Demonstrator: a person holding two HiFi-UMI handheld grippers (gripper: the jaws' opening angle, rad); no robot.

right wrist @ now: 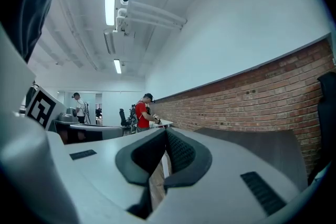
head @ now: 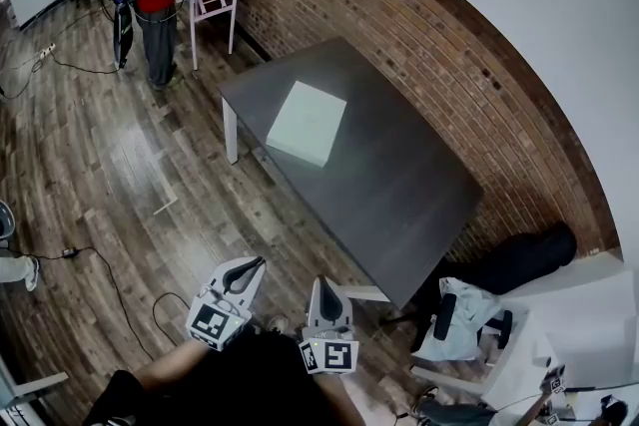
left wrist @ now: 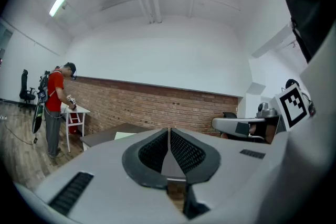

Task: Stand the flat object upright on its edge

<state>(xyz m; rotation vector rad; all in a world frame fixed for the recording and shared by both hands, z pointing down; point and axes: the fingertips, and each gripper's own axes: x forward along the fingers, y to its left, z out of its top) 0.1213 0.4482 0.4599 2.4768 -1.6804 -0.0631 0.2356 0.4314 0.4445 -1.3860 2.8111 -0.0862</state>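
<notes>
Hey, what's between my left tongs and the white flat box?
Head view: only bare wood floor and a strip of the dark table separate the left tongs from the white flat box.

The flat box (head: 307,123) lies on the table's (head: 399,185) far-left part, along the brick wall (head: 449,45) — left gripper (head: 250,266) and right gripper (head: 324,286) sit side by side before it, well apart.

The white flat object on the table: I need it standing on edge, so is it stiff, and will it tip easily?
Probably stiff: the white flat object lies with straight edges and crisp corners. Its side looks thin, so upright it may tip easily.
</notes>
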